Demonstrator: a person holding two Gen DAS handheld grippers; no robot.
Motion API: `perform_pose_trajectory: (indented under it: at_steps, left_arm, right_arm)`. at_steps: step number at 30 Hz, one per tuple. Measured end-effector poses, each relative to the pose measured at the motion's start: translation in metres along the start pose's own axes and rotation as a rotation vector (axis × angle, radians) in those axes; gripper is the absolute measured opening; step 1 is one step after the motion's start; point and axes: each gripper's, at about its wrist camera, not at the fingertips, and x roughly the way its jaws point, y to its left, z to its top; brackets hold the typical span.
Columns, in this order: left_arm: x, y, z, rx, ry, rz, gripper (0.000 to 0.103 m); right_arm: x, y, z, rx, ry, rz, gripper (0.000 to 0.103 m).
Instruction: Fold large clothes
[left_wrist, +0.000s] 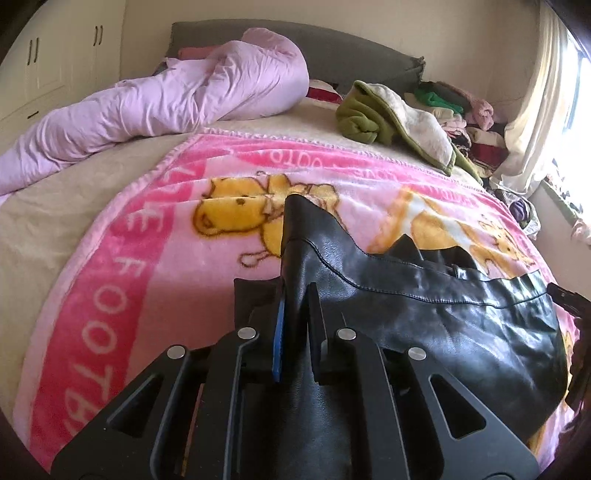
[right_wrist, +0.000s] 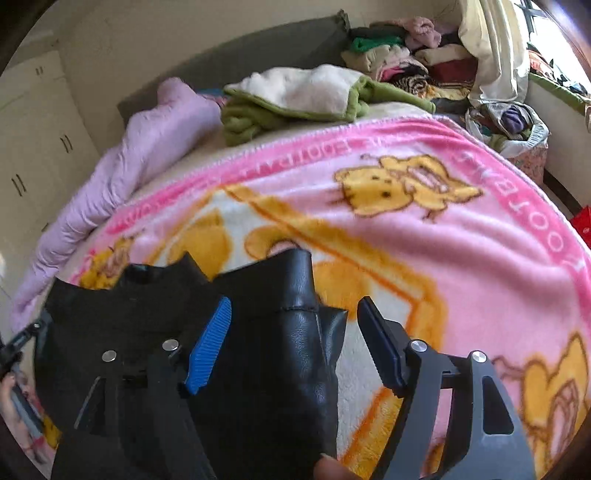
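Left wrist view: black leather garment lies on the pink cartoon blanket, spread across the bed. My left gripper is clamped tight on a raised edge of it, pads pinching the leather. Right wrist view: my right gripper stands well open, with a fold of the garment between the blue pad and the other pad, neither pressing on it. Beyond the blanket: green fleece, lilac duvet, piled clothes by the curtain.
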Motion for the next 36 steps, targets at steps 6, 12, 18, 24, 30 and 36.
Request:
perform_pose_trajectory:
  at_steps: [6,12,18,24,30,36]
  left_arm:
    - [-0.011,-0.001,0.007,0.009,-0.052,0.001,0.005]
    - [0.013,-0.004,0.011,0.017,-0.011,0.043,0.005]
    - [0.04,0.005,-0.003,0.025,0.057,0.066,0.01]
    - [0.048,0.014,-0.014,-0.016,0.069,0.05,0.019]
    - [0.032,0.016,-0.015,-0.028,0.045,0.049,0.062]
    - [0.007,0.017,-0.014,-0.003,0.013,0.083,0.071]
  right_arm:
    - [-0.02,0.019,0.004,-0.053,-0.104,0.029,0.01]
    - [0.007,0.022,0.013,-0.05,-0.077,-0.053,0.01]
    - [0.041,0.014,-0.008,-0.037,0.003,-0.122,0.012]
    - [0.053,0.016,-0.013,-0.059,0.043,-0.181,0.017]
    - [0.048,0.009,-0.014,-0.028,0.043,-0.164,0.03]
    - [0.015,0.007,-0.018,-0.004,-0.013,-0.133,0.065]
